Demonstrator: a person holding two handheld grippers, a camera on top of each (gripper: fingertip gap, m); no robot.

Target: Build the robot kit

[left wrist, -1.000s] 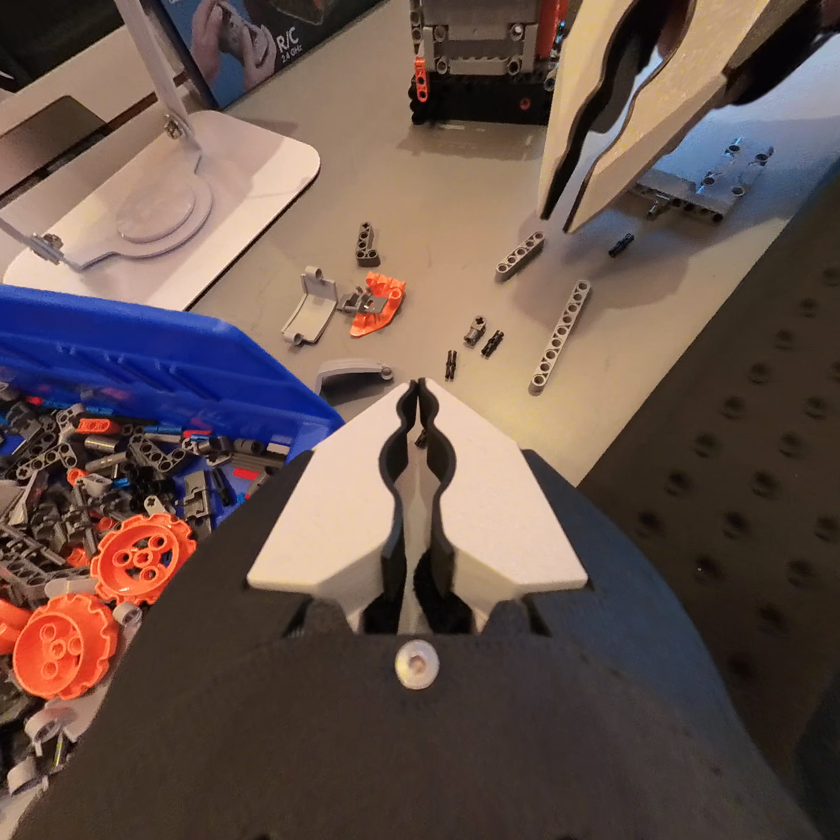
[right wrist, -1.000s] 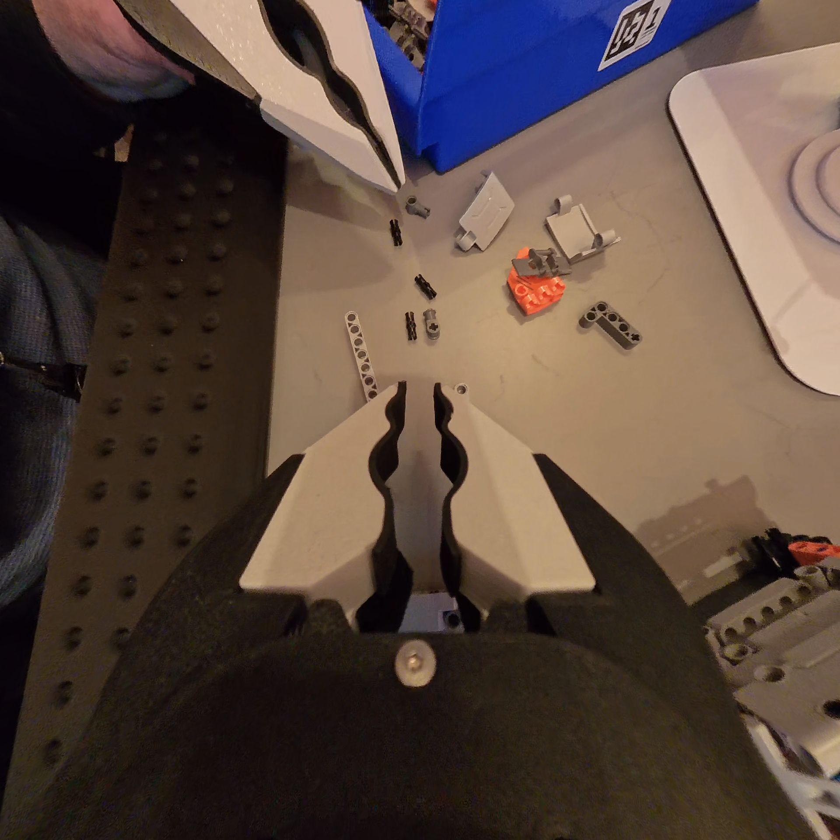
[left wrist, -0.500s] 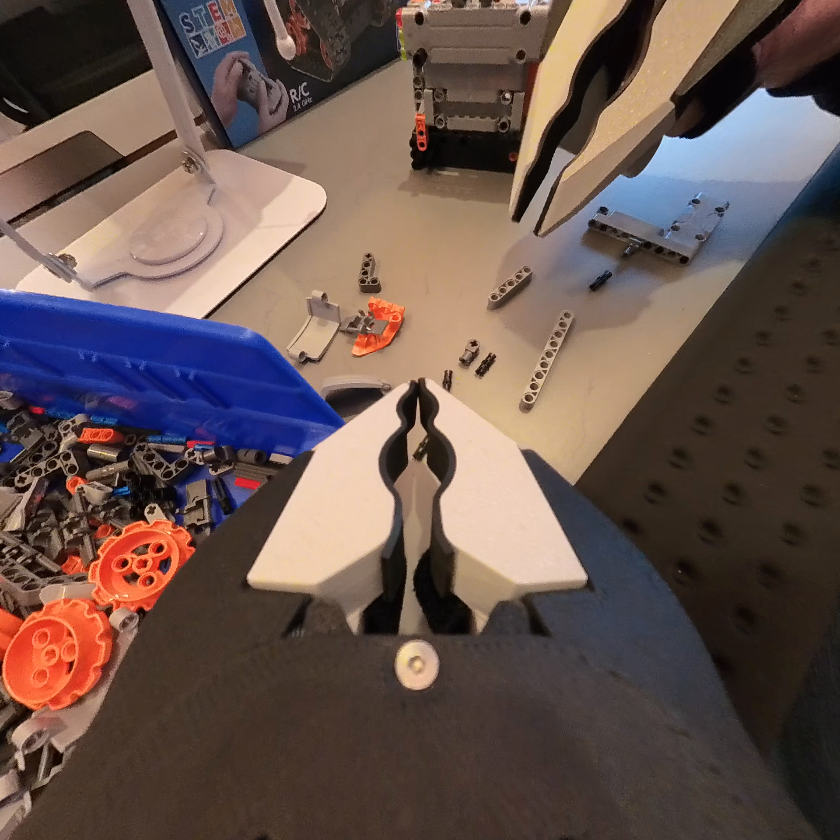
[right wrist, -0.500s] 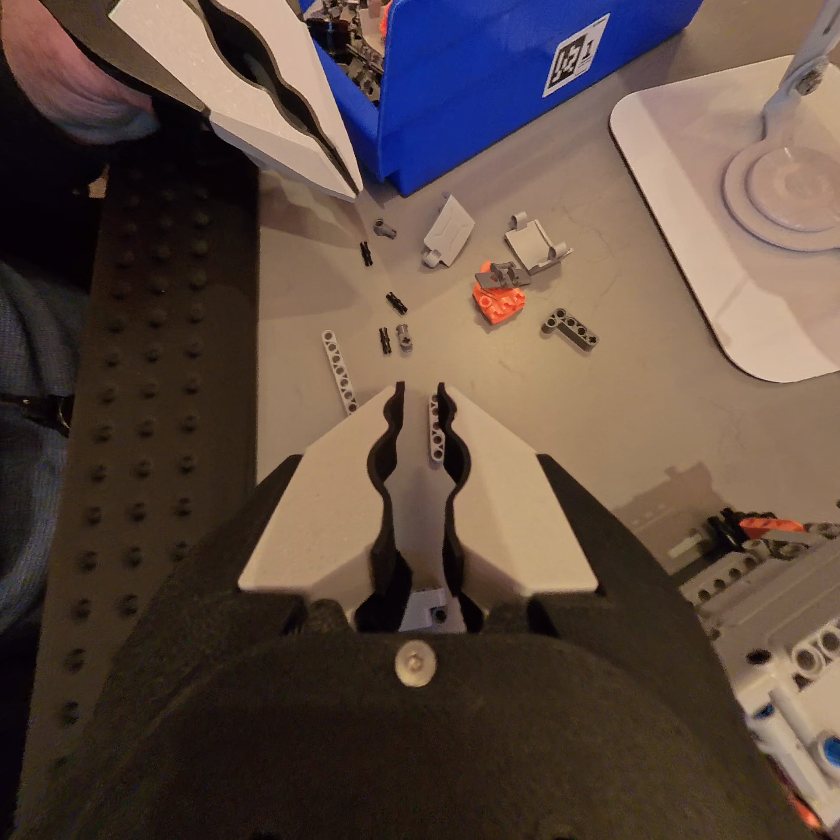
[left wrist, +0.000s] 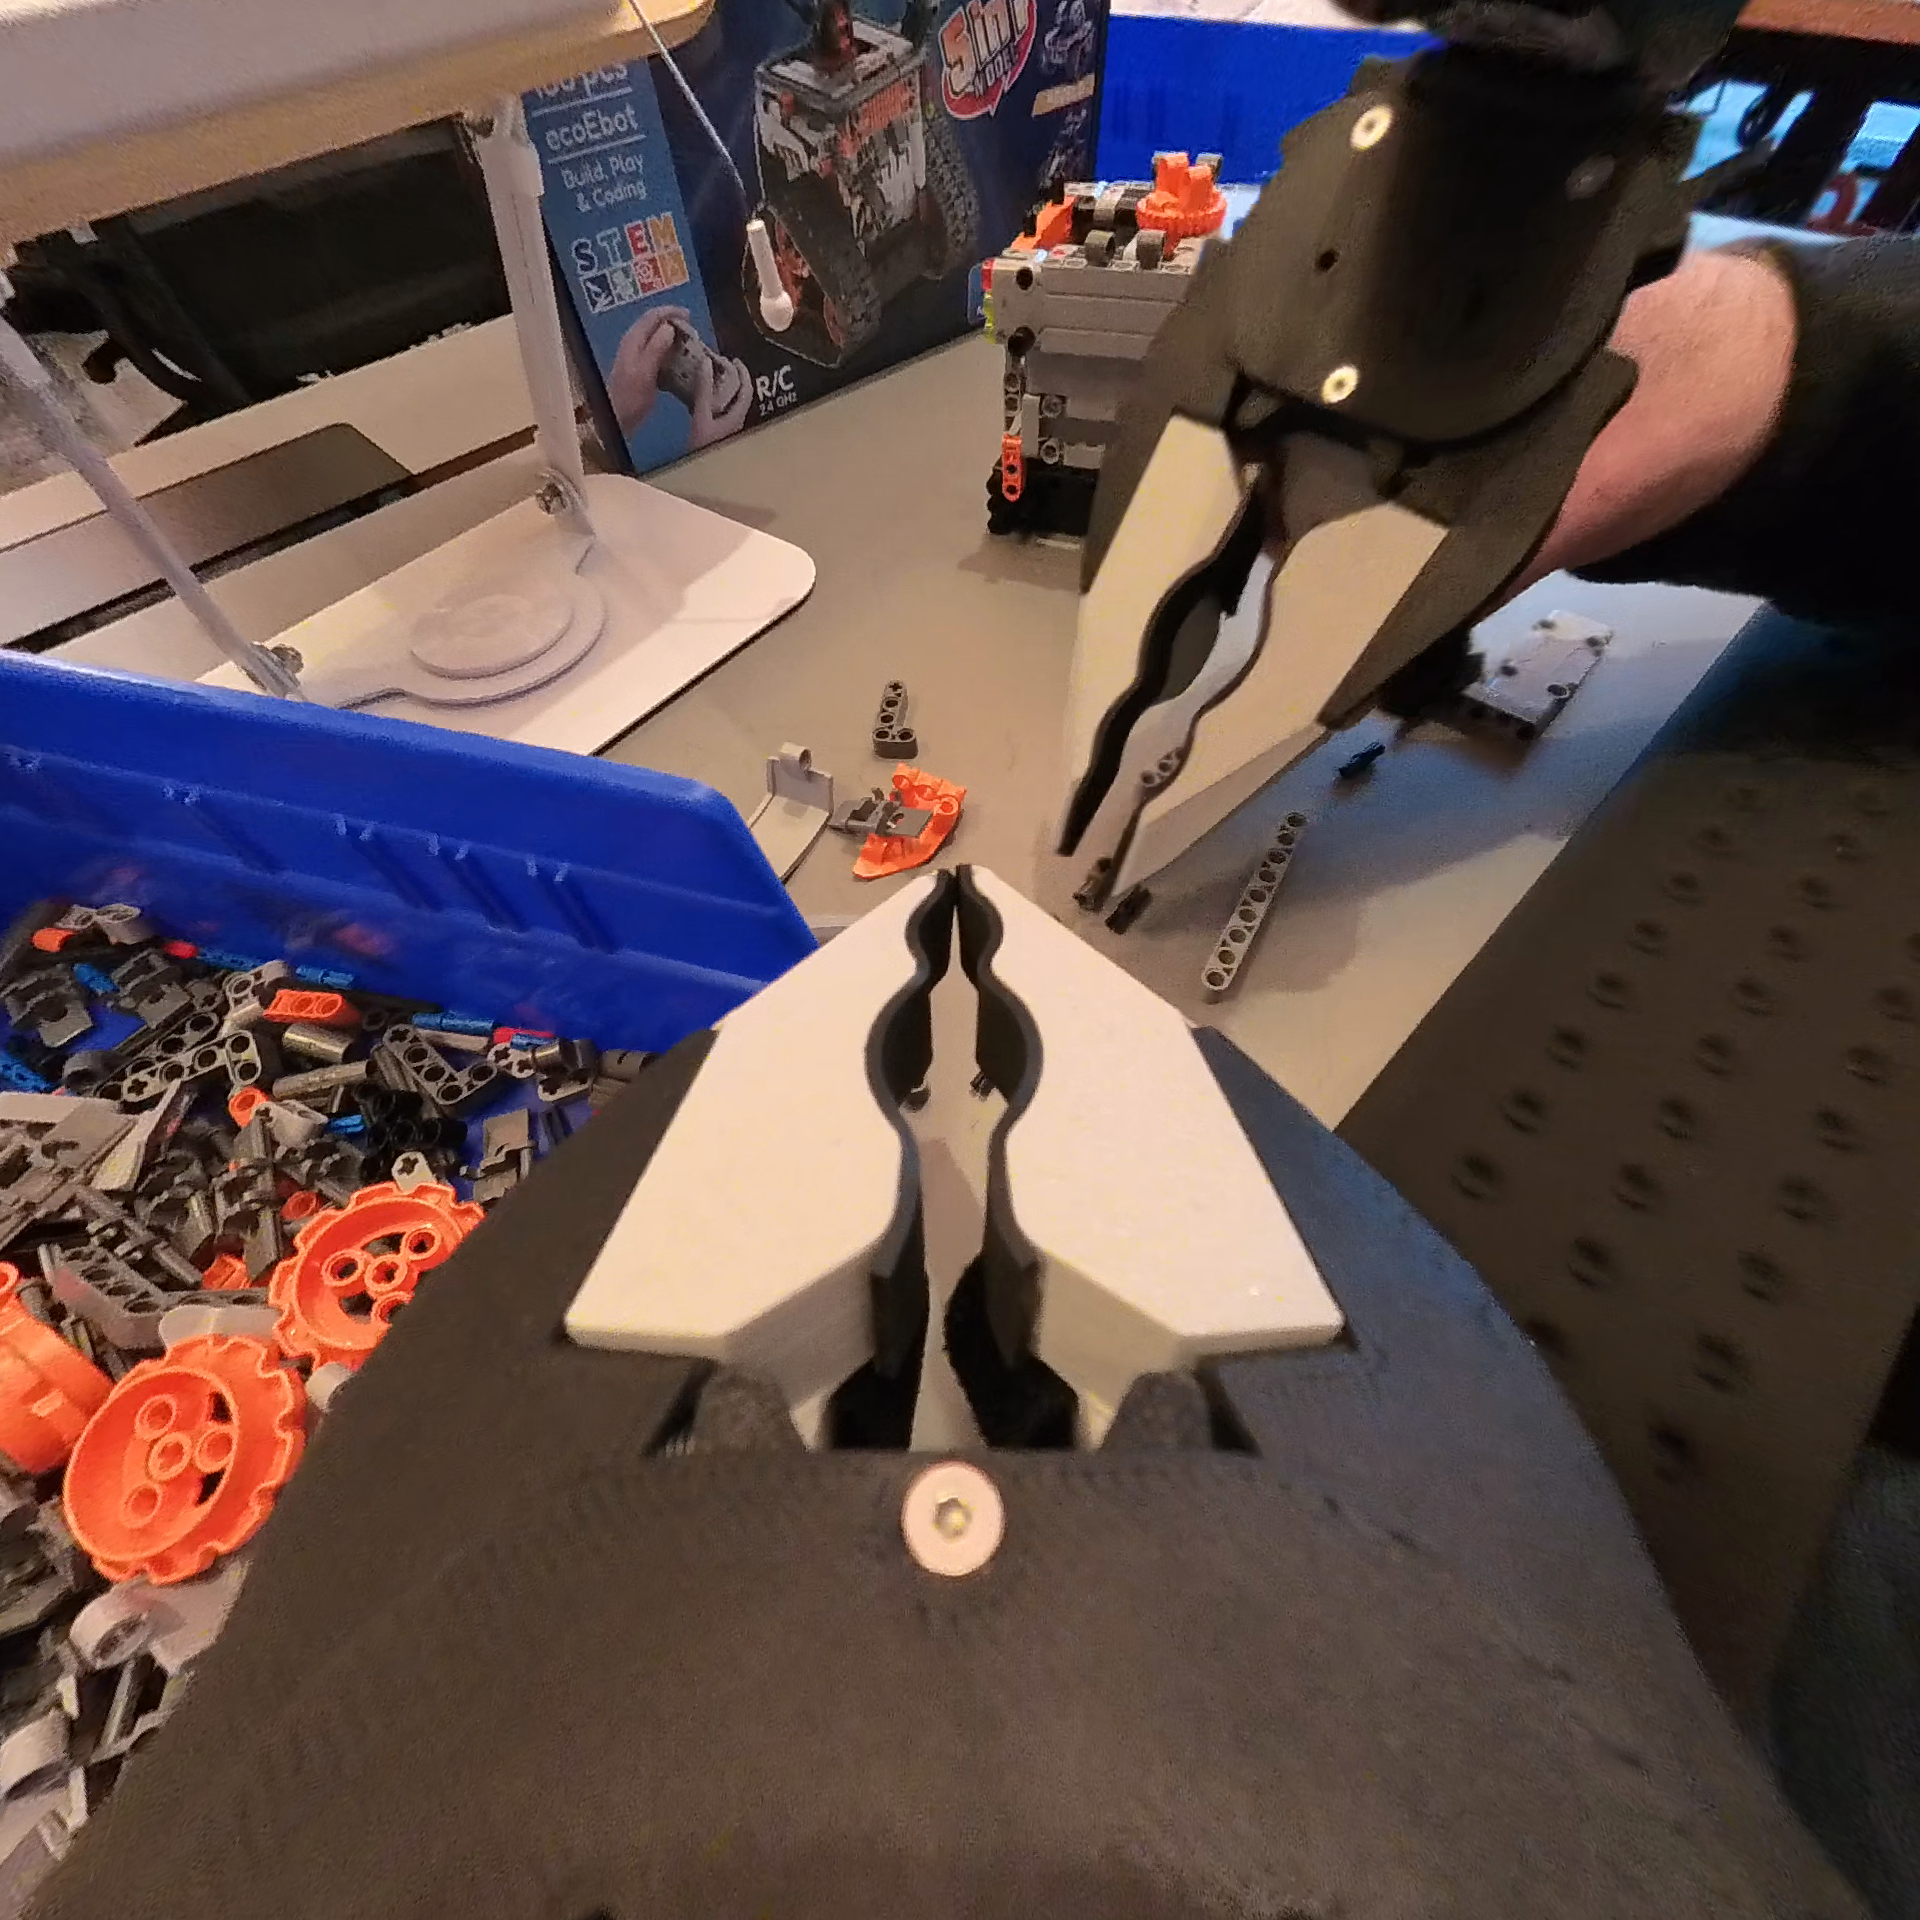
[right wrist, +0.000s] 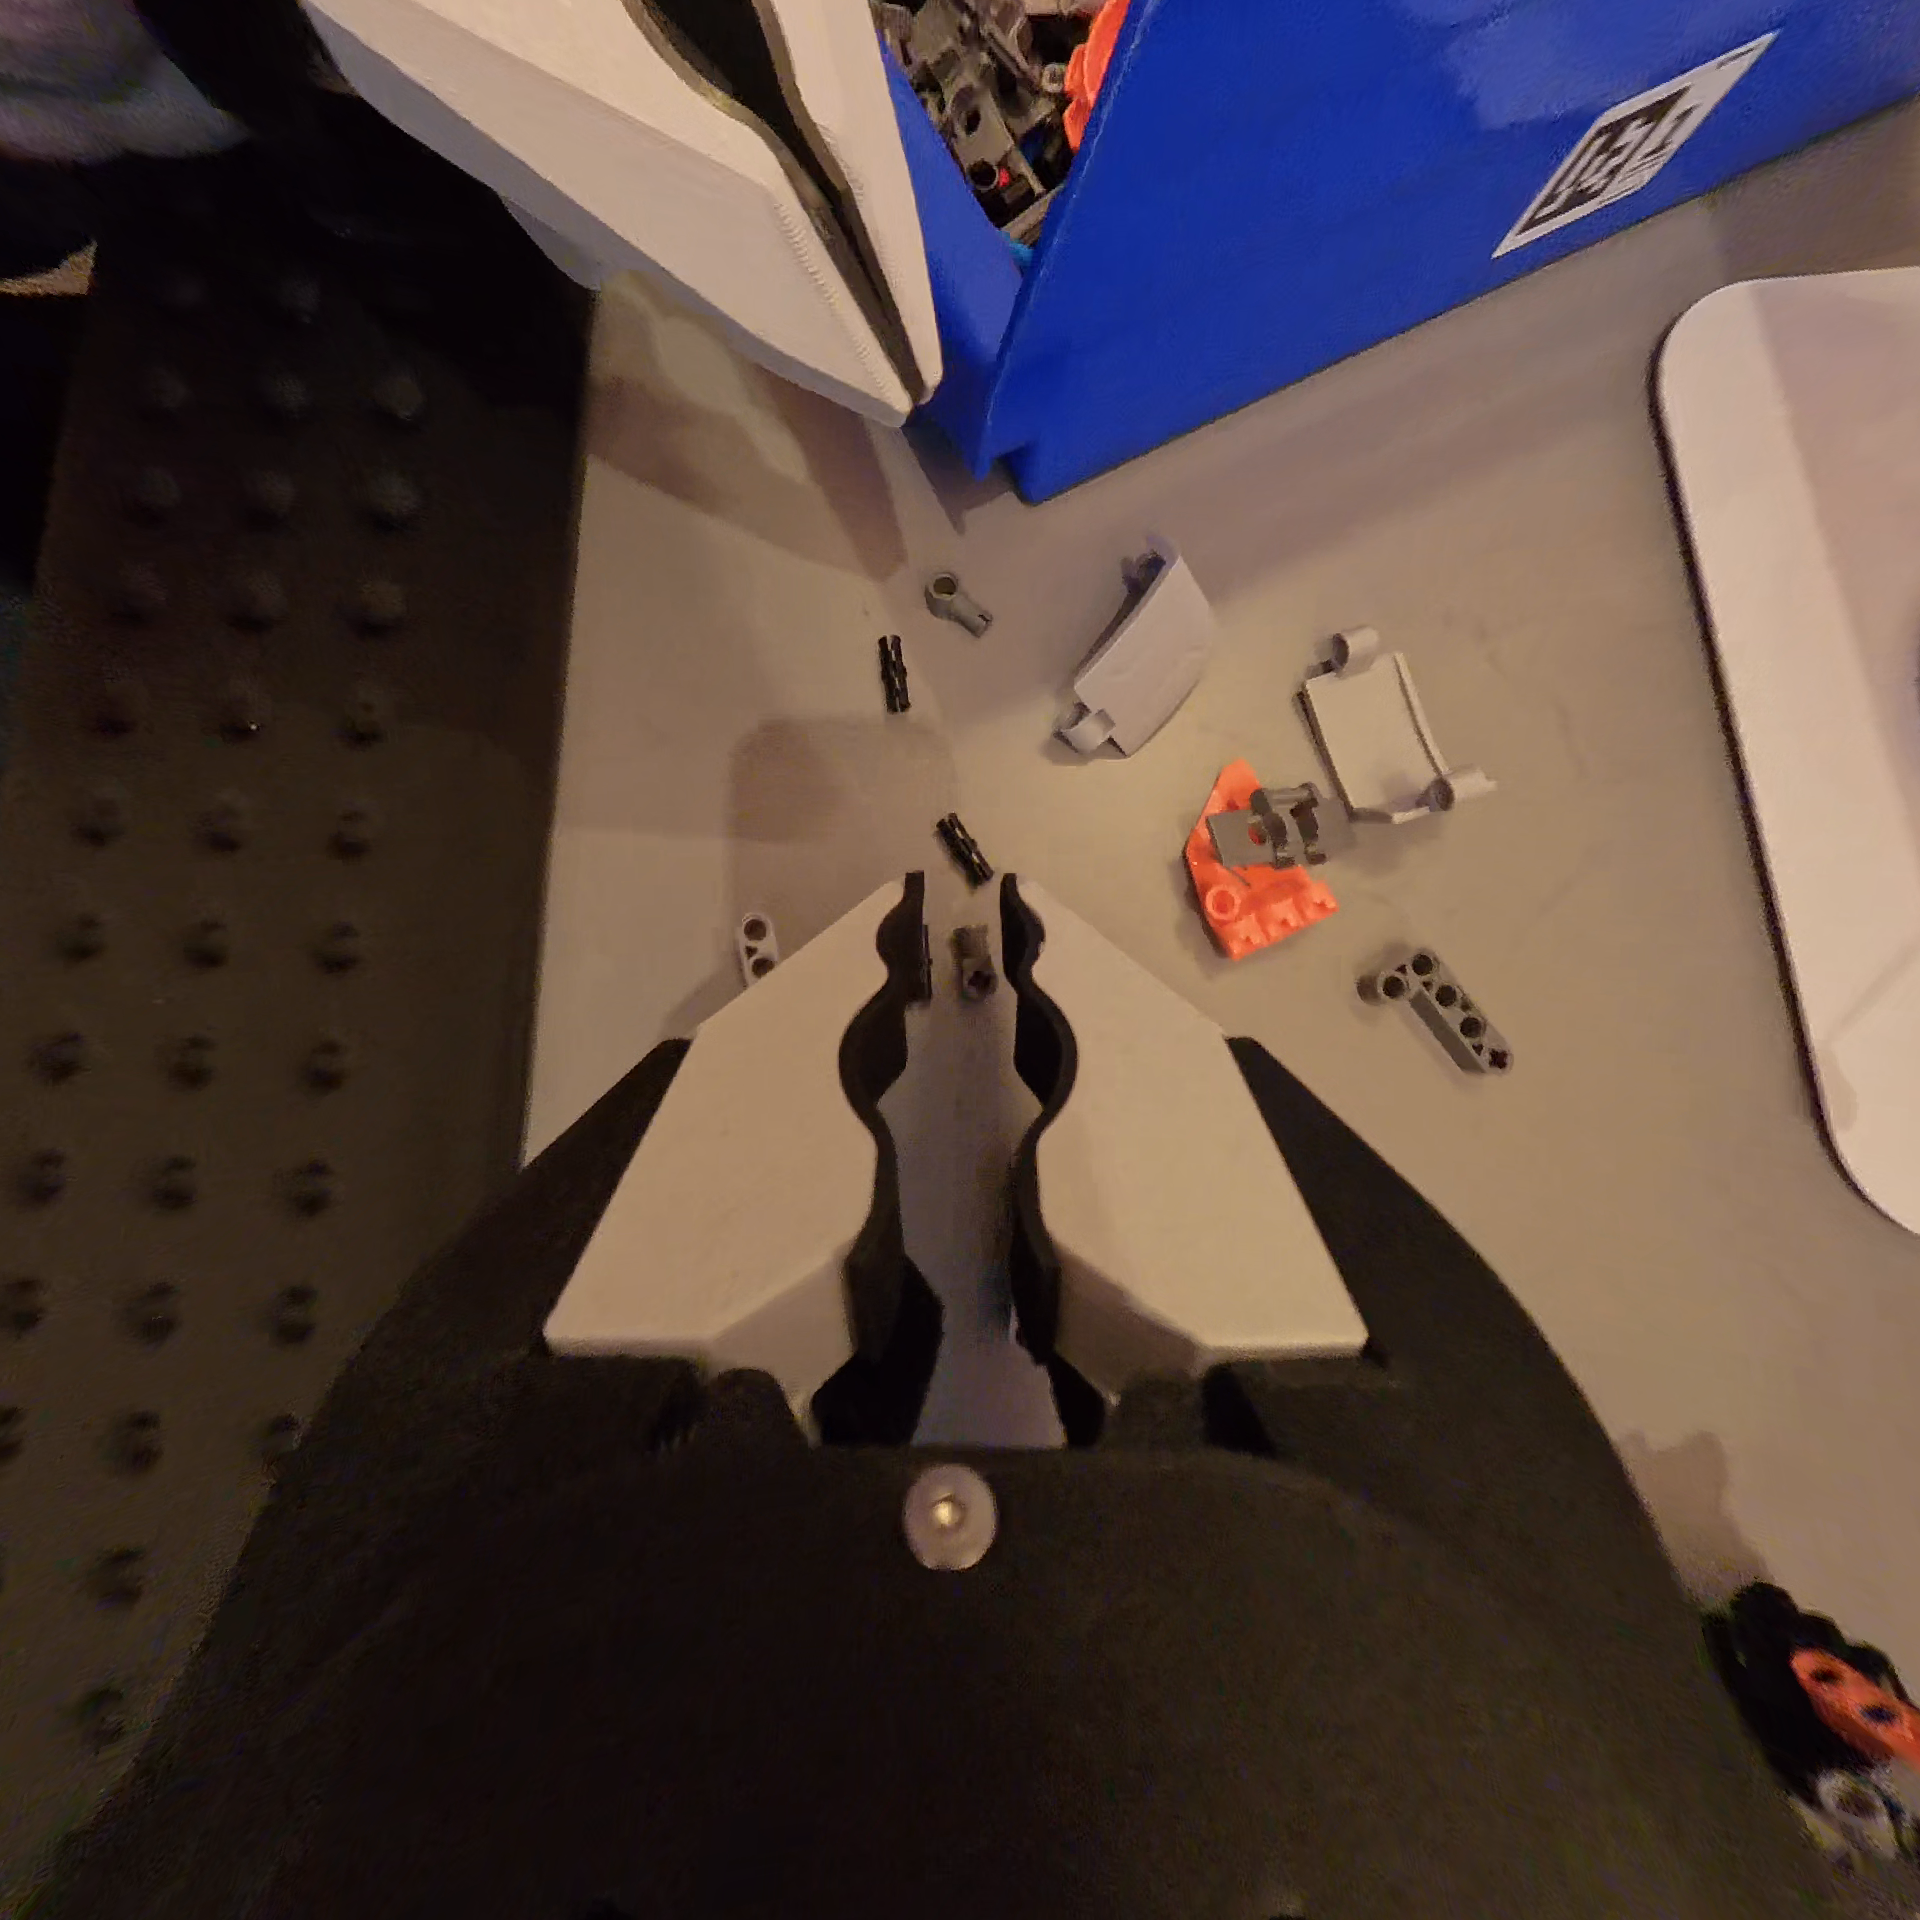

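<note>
My right gripper [right wrist: 961, 888] is open by a narrow gap and low over the grey table. A small grey connector [right wrist: 974, 961] lies between its fingers, a black pin [right wrist: 925, 966] lies by the left one, and another black pin [right wrist: 964, 847] lies just ahead of the tips. It also shows in the left wrist view [left wrist: 1091, 873], tips down by those parts. My left gripper [left wrist: 956, 883] is shut, with nothing seen in it, and hovers by the corner of the blue bin [left wrist: 416, 831]. It shows top left in the right wrist view [right wrist: 920, 390].
The bin holds several orange gears [left wrist: 177, 1455] and grey parts. On the table lie a long grey beam [left wrist: 1252, 904], an orange piece [right wrist: 1257, 883], an L beam [right wrist: 1439, 1008] and two grey panels [right wrist: 1143, 665]. A built model [left wrist: 1091, 312], white stand base [right wrist: 1818, 727] and black studded mat [right wrist: 260, 831] surround them. The grippers' ends are close to 8 centimeters from one another.
My right gripper has come down and forward from over the short grey beam to the small pins, still open. My left gripper has drawn back and tilted up, still shut.
</note>
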